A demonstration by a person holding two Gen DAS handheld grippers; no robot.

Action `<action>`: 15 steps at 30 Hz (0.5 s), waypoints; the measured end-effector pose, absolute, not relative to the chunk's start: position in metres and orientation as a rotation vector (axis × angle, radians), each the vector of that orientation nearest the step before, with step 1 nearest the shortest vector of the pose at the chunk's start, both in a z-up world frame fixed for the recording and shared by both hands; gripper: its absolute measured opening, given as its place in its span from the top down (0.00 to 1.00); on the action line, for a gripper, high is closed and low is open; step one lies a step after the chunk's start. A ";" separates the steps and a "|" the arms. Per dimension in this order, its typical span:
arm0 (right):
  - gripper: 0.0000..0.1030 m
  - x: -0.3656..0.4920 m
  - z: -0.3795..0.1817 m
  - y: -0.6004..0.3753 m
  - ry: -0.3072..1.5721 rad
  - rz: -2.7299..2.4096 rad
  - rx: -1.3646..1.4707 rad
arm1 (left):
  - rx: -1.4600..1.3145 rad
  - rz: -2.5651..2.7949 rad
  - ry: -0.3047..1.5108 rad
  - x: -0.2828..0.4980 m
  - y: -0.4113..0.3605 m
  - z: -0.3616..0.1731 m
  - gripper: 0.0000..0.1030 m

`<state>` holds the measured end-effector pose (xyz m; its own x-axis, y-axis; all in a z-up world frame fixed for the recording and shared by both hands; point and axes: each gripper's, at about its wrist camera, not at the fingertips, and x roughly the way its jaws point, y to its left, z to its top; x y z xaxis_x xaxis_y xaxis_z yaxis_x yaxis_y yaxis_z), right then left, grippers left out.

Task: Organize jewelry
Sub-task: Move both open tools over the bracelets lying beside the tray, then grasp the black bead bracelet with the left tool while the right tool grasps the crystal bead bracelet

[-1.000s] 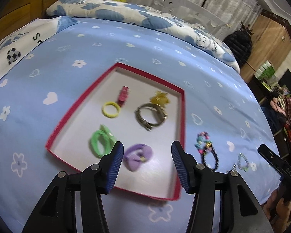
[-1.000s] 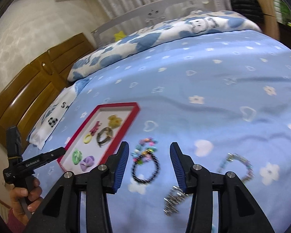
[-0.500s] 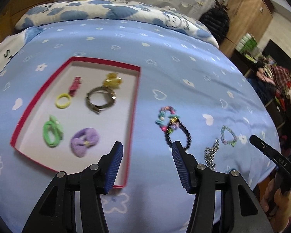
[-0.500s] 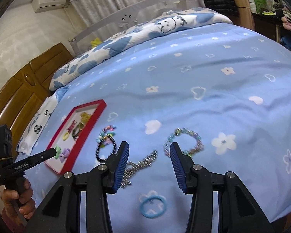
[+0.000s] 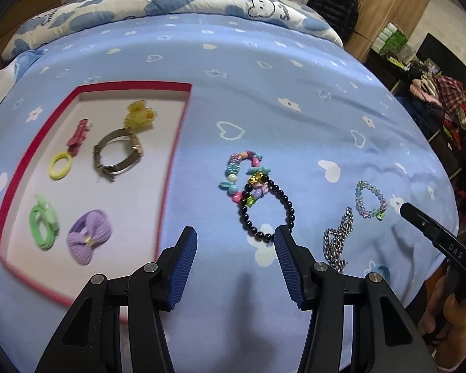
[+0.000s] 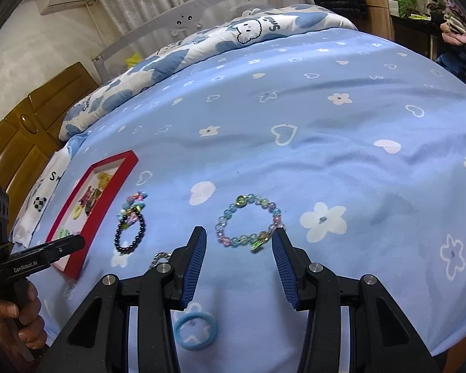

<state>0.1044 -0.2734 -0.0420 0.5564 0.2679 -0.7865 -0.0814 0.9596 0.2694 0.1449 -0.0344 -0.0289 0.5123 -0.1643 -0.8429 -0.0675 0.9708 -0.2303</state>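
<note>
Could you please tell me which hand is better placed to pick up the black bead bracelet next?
Left: its open tongs sit just short of the black bead bracelet; the right tongs face the pastel bracelet.

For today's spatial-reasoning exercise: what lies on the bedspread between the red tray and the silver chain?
In the left wrist view, the black bead bracelet and the colourful bead bracelet, overlapping each other, lie between the red tray and the silver chain.

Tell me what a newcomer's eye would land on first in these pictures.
First, the red-rimmed shallow tray on the left of the blue flower-and-heart bedsheet, holding hair ties, clips and a metal bangle. Next, the loose pieces on the sheet to its right: a black bead bracelet overlapping a multicoloured charm bracelet, then a pastel glass-bead bracelet. Both open grippers, left and right, hover over these.
</note>
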 end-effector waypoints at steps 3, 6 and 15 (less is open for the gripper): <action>0.56 0.111 -0.044 -0.274 0.962 0.204 0.202 | -0.227 -0.058 1.048 0.159 -0.042 -0.036 0.51; 0.56 0.120 -0.049 -0.274 0.972 0.207 0.186 | -0.202 -0.051 1.060 0.173 -0.049 -0.044 0.51; 0.56 0.142 -0.070 -0.269 1.022 0.190 0.104 | -0.134 -0.018 1.129 0.200 -0.059 -0.078 0.66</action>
<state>0.1422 -0.2688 -0.0697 0.5072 0.2061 -0.8368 -0.1093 0.9785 0.1748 0.2001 -0.0591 -0.0782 0.4281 -0.0826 -0.9000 -0.0534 0.9918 -0.1164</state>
